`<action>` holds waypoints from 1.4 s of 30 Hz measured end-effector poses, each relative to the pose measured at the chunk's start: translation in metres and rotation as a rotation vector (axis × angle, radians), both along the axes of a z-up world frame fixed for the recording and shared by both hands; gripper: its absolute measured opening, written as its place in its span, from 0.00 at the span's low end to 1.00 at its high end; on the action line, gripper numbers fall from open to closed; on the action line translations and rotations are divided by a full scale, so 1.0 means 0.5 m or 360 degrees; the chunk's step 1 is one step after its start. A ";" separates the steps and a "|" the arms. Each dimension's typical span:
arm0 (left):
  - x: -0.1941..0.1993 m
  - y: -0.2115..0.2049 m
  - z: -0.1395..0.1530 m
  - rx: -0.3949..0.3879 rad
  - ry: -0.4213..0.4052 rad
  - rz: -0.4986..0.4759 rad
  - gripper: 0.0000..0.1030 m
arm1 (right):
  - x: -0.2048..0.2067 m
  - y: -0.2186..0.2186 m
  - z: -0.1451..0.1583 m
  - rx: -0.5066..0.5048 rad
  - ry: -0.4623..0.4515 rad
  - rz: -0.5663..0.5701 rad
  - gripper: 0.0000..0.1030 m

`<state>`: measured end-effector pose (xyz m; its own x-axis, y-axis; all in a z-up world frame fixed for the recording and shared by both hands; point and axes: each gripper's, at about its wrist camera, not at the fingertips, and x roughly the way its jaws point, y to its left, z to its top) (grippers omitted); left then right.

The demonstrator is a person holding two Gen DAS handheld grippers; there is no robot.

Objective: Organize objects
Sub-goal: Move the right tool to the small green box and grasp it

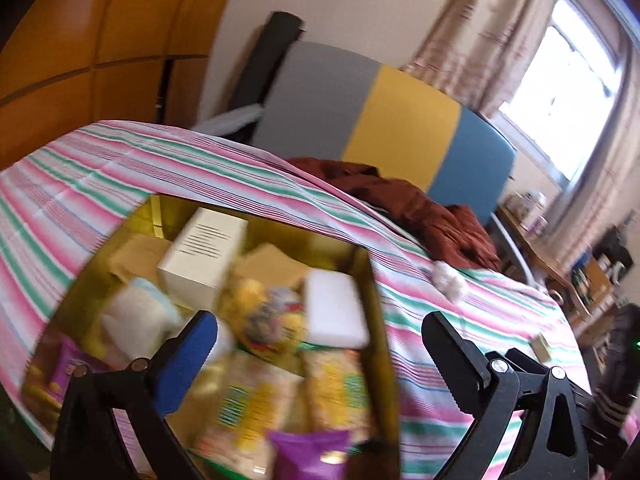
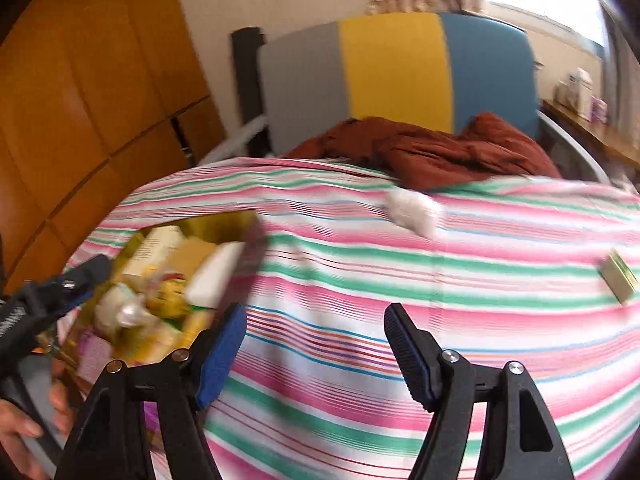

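Left black two-finger gripper and right black two-finger gripper: both gaping wide, holding nothing, hovering over gold rectangular box of blurred packets on striped cloth bed.

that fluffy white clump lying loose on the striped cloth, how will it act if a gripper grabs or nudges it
The white clump looks like soft fluff, so it will probably squash between the fingers rather than resist. It seems light, likely sliding or tumbling when nudged. Loose fibres may snag on the striped cloth.

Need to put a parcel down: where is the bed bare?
Bare striped sheet lies between the gold box, white fluffy wad and small gold case. The box is packed; red clothes crowd the headboard end.
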<state>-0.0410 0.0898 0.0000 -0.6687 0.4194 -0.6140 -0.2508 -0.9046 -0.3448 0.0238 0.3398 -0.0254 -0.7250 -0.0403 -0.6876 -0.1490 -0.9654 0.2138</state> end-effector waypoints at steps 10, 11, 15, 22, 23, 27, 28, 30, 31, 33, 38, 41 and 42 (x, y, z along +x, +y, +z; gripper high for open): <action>0.046 0.175 -0.022 -0.0114 -0.0056 -0.0310 1.00 | 0.117 0.240 -0.083 0.0050 -0.0142 -0.0317 0.70; 0.047 0.190 -0.025 -0.0121 -0.0068 -0.0332 1.00 | 0.127 0.266 -0.088 0.0058 -0.0144 -0.0346 0.70; 0.055 0.248 -0.041 -0.0153 -0.0105 -0.0397 1.00 | 0.155 0.369 -0.087 0.0134 -0.0152 -0.0487 0.70; 0.061 0.317 -0.070 -0.0215 -0.0163 -0.0461 1.00 | 0.153 0.545 -0.057 0.0308 -0.0128 -0.0593 0.71; 0.061 0.323 -0.074 -0.0220 -0.0173 -0.0462 1.00 | 0.144 0.567 -0.059 0.0320 -0.0145 -0.0576 0.71; 0.052 0.346 -0.087 -0.0256 -0.0200 -0.0465 1.00 | 0.108 0.614 -0.081 0.0409 -0.0228 -0.0485 0.71; 0.050 0.351 -0.089 -0.0260 -0.0202 -0.0465 1.00 | 0.102 0.621 -0.089 0.0427 -0.0250 -0.0479 0.71; 0.044 0.359 -0.091 -0.0280 -0.0202 -0.0463 1.00 | 0.091 0.637 -0.108 0.0390 -0.0281 -0.0474 0.71; 0.040 0.363 -0.092 -0.0287 -0.0199 -0.0461 1.00 | 0.089 0.645 -0.117 0.0358 -0.0279 -0.0478 0.71; 0.031 0.372 -0.094 -0.0293 -0.0199 -0.0456 1.00 | 0.094 0.653 -0.127 0.0295 -0.0258 -0.0481 0.62; 0.001 0.400 -0.100 -0.0300 -0.0221 -0.0427 1.00 | 0.098 0.641 -0.141 0.0178 -0.0234 -0.0542 0.35; -0.027 0.427 -0.105 -0.0292 -0.0249 -0.0402 1.00 | 0.096 0.626 -0.142 0.0139 -0.0226 -0.0590 0.31; -0.039 0.440 -0.107 -0.0304 -0.0246 -0.0396 1.00 | 0.095 0.622 -0.142 0.0120 -0.0218 -0.0608 0.30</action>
